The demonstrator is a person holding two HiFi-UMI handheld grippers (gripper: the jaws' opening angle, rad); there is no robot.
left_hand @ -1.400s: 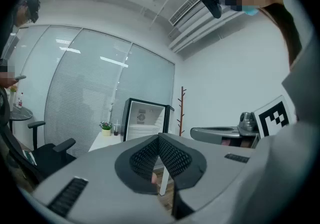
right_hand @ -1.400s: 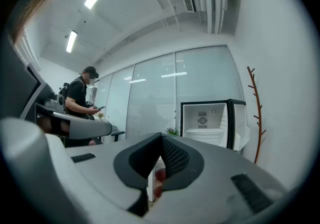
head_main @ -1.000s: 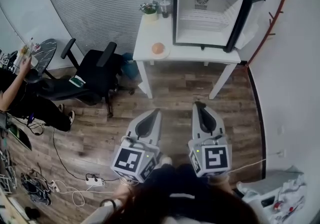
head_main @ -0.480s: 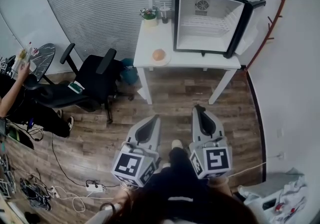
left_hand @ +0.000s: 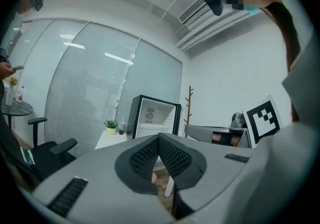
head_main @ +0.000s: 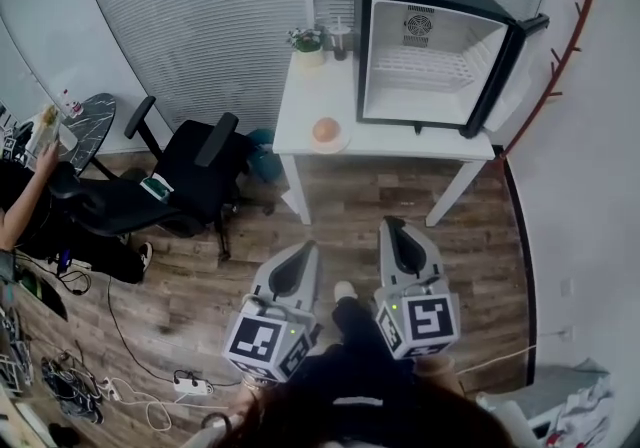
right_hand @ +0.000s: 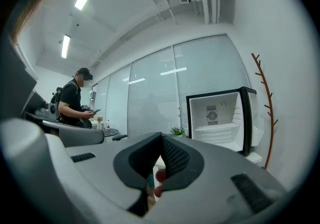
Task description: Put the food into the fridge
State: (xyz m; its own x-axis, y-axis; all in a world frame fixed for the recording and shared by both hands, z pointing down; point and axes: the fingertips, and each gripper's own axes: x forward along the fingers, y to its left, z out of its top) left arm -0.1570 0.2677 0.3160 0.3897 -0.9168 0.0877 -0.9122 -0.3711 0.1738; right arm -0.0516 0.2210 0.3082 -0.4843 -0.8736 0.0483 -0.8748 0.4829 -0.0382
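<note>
Both closed and empty, nothing to grab yet: left tool (head_main: 303, 250), right tool (head_main: 391, 225), side by side at lower middle. Round orange food (head_main: 326, 129) sat on white worktop (head_main: 400, 140), upper middle, well apart from tools. Small black fridge (head_main: 432, 46) beside food stood open, likely ready for it.

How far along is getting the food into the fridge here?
Done: the fridge on the white table stands open, with no food visible inside. In hand: nothing; the left hand-held gripper and right hand-held gripper are both shut and empty, well short of the table. Left: picking up the round orange food from its plate beside the fridge and setting it inside.
</note>
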